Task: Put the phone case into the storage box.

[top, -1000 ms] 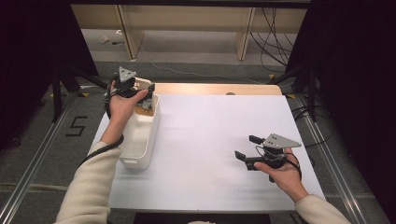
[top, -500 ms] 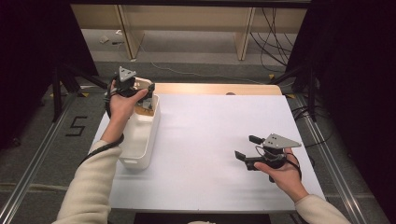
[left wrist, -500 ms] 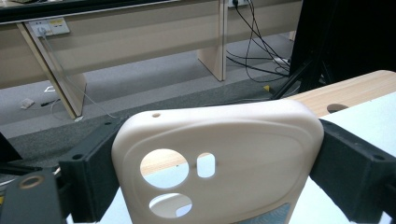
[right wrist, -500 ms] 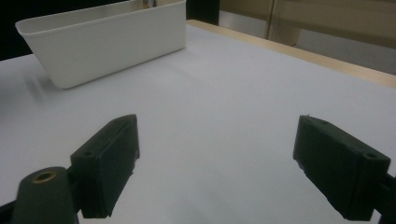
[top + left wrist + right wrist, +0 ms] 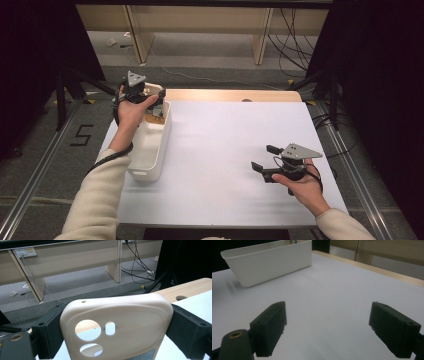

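the white table (image 5: 220, 150) is taking up most of the scene, with a strip of bare wood edge (image 5: 235, 95) showing along its far side. a white plastic bin (image 5: 150, 150) is sitting lengthwise near the table's left edge; in the right gripper view it is standing well apart from the jaws, at the far upper left (image 5: 269, 261).

the person's left hand (image 5: 131, 111) is holding the left gripper (image 5: 145, 97) over the far end of the bin. its jaws are clamping a cream phone case (image 5: 116, 326) between them, one jaw pressing on each long side, the camera cutouts facing the lens. in the high view the case is partly showing as a pale curved edge (image 5: 156, 90) beside the gripper, above the bin's far end; i cannot tell whether it is touching the rim.

the right hand (image 5: 302, 187) is resting near the table's right front, holding the right gripper (image 5: 265, 157) low over bare tabletop. its jaws are standing wide apart with nothing between them, pointing toward the bin.
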The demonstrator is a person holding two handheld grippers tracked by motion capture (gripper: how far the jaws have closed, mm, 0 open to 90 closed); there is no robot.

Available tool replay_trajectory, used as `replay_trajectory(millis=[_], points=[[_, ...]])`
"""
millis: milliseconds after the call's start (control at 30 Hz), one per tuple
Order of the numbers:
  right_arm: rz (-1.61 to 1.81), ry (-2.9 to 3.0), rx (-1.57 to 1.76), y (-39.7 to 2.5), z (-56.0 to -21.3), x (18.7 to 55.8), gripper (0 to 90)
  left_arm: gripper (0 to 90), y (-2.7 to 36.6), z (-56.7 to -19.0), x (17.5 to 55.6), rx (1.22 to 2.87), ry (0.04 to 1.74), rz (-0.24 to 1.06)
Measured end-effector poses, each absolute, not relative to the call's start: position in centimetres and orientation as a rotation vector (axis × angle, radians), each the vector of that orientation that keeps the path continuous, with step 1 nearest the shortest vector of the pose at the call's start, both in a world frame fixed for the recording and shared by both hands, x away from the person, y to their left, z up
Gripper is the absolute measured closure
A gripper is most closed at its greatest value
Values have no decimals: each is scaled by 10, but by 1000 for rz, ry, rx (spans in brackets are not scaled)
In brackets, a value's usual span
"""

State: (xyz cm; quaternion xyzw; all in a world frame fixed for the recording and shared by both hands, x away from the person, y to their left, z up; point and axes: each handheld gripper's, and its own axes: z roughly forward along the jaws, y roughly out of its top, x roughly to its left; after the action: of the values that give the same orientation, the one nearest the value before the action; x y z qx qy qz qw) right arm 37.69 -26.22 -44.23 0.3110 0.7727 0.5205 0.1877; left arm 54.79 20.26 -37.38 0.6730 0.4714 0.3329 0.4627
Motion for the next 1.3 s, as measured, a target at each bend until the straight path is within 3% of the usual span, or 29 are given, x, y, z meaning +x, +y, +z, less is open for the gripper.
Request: replay_trajectory(millis=[1300], points=[[1471, 2177, 875, -262, -443, 377, 156, 102, 204, -384, 562, 1661, 1203, 787]])
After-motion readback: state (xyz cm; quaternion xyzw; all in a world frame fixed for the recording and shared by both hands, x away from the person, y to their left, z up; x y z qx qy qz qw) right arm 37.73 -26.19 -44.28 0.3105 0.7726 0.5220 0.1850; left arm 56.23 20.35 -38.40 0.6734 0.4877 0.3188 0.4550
